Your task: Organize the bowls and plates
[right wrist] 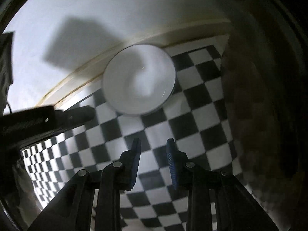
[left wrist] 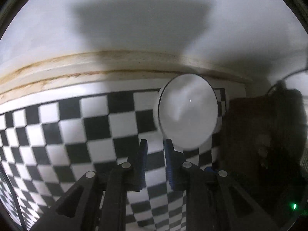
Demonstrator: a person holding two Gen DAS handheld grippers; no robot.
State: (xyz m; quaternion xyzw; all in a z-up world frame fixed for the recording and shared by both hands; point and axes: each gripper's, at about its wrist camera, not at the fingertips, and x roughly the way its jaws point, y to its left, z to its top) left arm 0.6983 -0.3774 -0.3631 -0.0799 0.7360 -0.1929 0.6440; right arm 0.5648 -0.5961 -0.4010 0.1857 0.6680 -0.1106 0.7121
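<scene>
Nearest in the left wrist view, the left gripper (left wrist: 155,146) has its blue-padded jaws almost together with nothing between them, so it is clenched on air; in the right wrist view the right gripper (right wrist: 154,144) stands a little parted and likewise empty, over bare squares of the black-and-white checkered cloth (right wrist: 192,115) covering the table. Farther off, near the cloth's far edge and just short of the stained cream ledge (right wrist: 80,77) below the white wall, sits the round white glazed bowl (right wrist: 139,79), upright and apart from both grippers; the left camera sees the same bowl (left wrist: 187,113) just beyond its fingertips, to the right. It is probably ceramic: stiff, fairly heavy, smooth enough to slip, and liable to chip if knocked. Its thin rim looks the best place to pinch, one pad inside the wall and one outside.
</scene>
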